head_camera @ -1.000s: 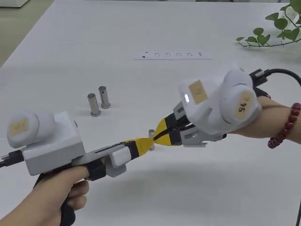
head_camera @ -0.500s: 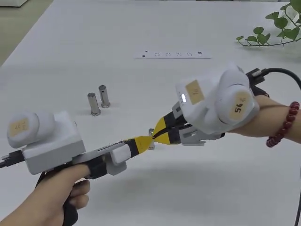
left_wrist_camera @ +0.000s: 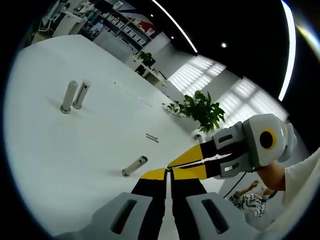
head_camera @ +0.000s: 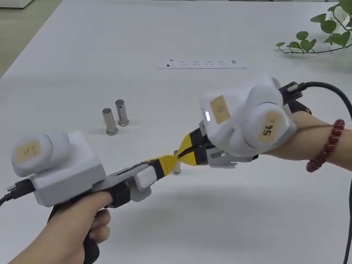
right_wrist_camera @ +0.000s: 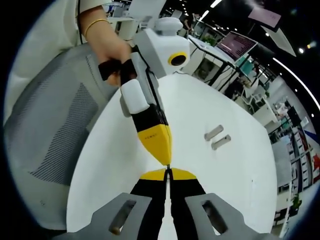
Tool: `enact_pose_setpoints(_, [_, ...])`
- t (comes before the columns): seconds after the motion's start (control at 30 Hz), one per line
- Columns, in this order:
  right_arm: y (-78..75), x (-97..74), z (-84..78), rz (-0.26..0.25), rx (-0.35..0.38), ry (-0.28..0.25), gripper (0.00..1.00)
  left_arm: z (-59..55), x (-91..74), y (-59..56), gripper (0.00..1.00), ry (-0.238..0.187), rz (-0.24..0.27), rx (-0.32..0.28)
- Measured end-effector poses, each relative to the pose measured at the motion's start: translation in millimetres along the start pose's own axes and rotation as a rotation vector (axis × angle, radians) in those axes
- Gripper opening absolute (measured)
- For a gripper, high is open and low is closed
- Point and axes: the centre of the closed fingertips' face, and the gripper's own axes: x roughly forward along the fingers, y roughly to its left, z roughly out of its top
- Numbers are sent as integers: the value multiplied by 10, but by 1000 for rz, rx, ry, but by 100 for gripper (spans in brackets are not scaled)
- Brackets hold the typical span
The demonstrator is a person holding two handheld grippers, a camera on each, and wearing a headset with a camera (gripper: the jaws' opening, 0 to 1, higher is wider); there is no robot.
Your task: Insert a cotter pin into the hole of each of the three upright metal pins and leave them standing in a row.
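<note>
Two upright metal pins [head_camera: 110, 121] [head_camera: 120, 112] stand side by side at the left, also seen as pins [left_wrist_camera: 70, 96] [left_wrist_camera: 82, 93] and pins [right_wrist_camera: 213, 132] [right_wrist_camera: 220, 142]. A third metal pin [head_camera: 176, 165] [left_wrist_camera: 135, 166] stands alone just behind the meeting gripper tips. My left gripper [head_camera: 168, 161] [left_wrist_camera: 168, 173] and right gripper [head_camera: 185, 154] [right_wrist_camera: 168, 174] are both shut, tip to tip. A thin dark sliver, a cotter pin [right_wrist_camera: 169, 168], bridges the two pairs of tips. Loose cotter pins [left_wrist_camera: 152, 137] lie farther back on the table.
A white power strip [head_camera: 202, 64] lies flat at the table's far middle. Plant leaves [head_camera: 324, 33] hang over the far right corner. A black cable [head_camera: 330, 88] trails from the right gripper. The white tabletop [head_camera: 247, 220] stretches bare in front.
The right gripper has shifted a little left and tilted, and the meeting tips have drifted slightly left and up with it. The metal pins stand where they were.
</note>
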Motion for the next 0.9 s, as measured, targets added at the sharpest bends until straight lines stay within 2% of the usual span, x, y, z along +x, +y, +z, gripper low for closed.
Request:
enact_pose_setpoints(0.17, [-5, -1, 0, -6, 0, 3, 3, 5, 1, 1, 0, -4, 1, 3])
enact_pose_setpoints(0.53, [28, -2, -3, -1, 11, -2, 4, -20, -11, 2, 0, 16, -2, 12])
enact_pose_setpoints(0.77, [-21, -35, -33, -8, 64, -15, 11, -42, -31, 14, 0, 31, -1, 48])
enact_pose_setpoints(0.9, [-16, -75, -41, 13, 149, -45, 11, -76, -54, 21, 0, 46, -2, 110])
